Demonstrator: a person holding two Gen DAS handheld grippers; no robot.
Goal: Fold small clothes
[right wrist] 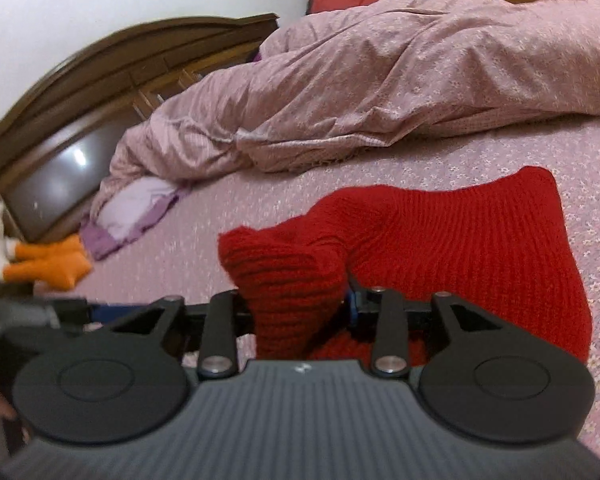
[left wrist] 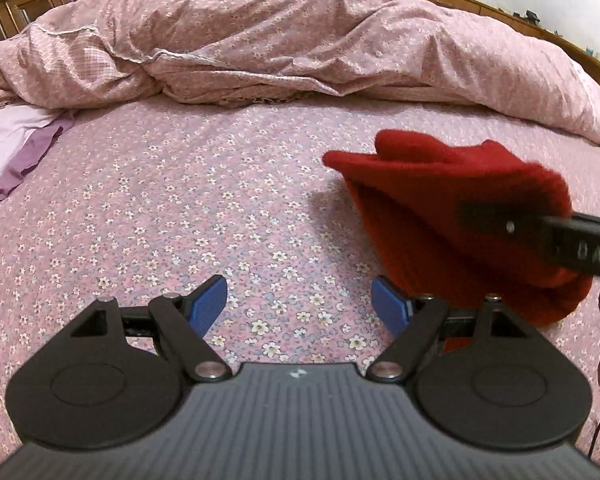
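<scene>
Knit corner lifted for folding

Right gripper is clenched on a bunched corner of the one red knit garment, likely to draw it over itself. Left gripper hovers released over the floral bedsheet, just beside the garment. One rumpled duvet lies beyond.

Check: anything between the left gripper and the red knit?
Nothing but bare floral bedsheet. In the left wrist view, the open left gripper hovers just left of the red knit garment, which the right gripper holds.

Red knit garment ribbed wool; bedsheet matt cotton; headboard glossy wood.
</scene>
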